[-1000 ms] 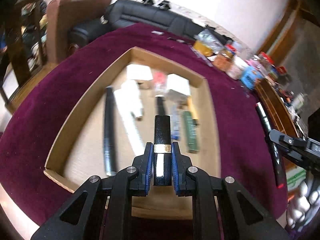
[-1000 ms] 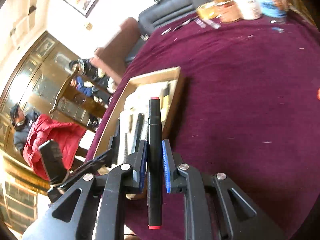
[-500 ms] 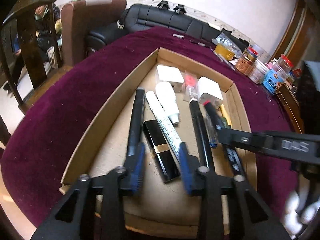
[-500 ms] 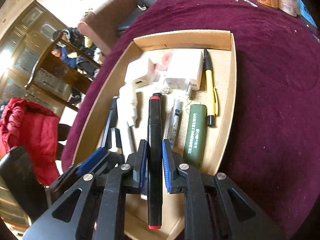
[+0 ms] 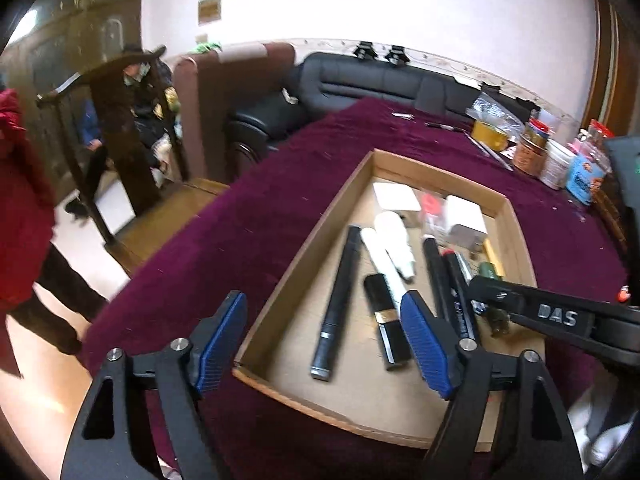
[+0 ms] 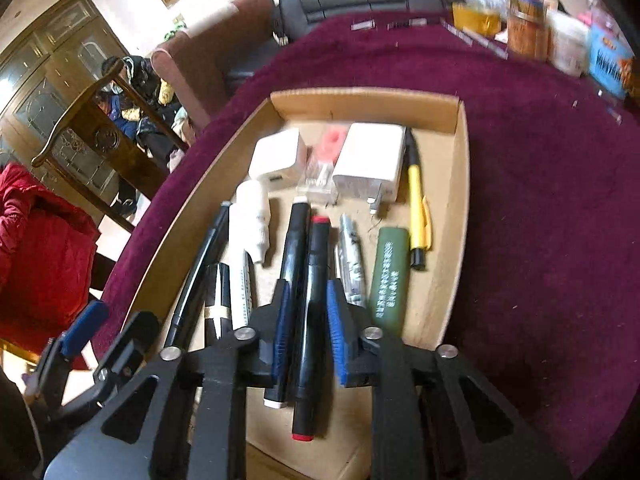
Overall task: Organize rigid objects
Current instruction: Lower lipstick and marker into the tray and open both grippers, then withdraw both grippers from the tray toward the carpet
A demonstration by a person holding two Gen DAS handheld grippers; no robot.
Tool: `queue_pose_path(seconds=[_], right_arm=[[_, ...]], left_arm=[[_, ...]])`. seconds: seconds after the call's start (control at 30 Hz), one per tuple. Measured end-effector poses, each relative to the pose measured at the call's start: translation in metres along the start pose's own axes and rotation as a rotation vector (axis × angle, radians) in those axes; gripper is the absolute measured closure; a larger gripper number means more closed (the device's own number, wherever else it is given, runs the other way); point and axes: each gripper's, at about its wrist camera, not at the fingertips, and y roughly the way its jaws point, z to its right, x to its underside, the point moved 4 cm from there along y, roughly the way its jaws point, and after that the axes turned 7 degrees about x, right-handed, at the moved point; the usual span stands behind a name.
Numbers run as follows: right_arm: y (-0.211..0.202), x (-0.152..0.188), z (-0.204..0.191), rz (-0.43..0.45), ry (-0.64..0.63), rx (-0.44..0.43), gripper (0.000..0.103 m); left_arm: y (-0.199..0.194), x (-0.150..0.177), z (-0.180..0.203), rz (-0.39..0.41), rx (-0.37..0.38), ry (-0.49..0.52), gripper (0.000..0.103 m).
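Left gripper (image 5: 322, 344): jaws spread wide, nothing between them. It hangs above the near left corner of the cardboard tray (image 5: 304, 248), one blue pad over the purple tablecloth (image 5: 240, 216), the other over the tray floor.

Right gripper (image 6: 307, 332): jaws parted around the red-capped black marker (image 6: 310, 304), with a slight gap showing on each side. The marker lies lengthwise in the tray (image 6: 460, 184), running under the gripper body, just beside a white-capped black marker (image 6: 294, 240) on its left. Whether the pads touch the barrel, I cannot tell.

Tray contents, right wrist view, left to right:
- a long slim black pen (image 6: 200, 264) along the left wall;
- a short black tube with a gold band (image 6: 218, 304);
- a white marker (image 6: 240, 280) and a small white bottle (image 6: 256, 216);
- the two black markers;
- a silver pen (image 6: 352, 264);
- a green lighter-shaped case (image 6: 390, 276);
- a yellow pen (image 6: 418, 208) near the right wall.

At the far end lie two white chargers (image 6: 276, 156) (image 6: 370, 160) with a clear packet holding something red (image 6: 330, 148) between them.

Beyond the tray, jars and tins (image 6: 524, 32) stand at the far edge of the cloth. The items lie roughly parallel, lengthwise.
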Motion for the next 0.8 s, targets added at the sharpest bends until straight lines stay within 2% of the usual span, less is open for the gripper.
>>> queue_pose_path(seconds=[0.1, 0.33, 0.8], right_arm=[[-0.005, 0.001, 0.000, 0.025, -0.003, 0.002, 0.075], [-0.007, 0.005, 0.007, 0.021, 0.013, 0.005, 0.075], [-0.015, 0.010, 0.014, 0.035, 0.019, 0.003, 0.075]], left_arm=[[0.000, 0.000, -0.001, 0.005, -0.016, 0.005, 0.026], [0.003, 0.003, 0.000, -0.031, -0.008, 0.005, 0.026], [-0.005, 0.003, 0.005, -0.040, 0.010, 0.007, 0.026]])
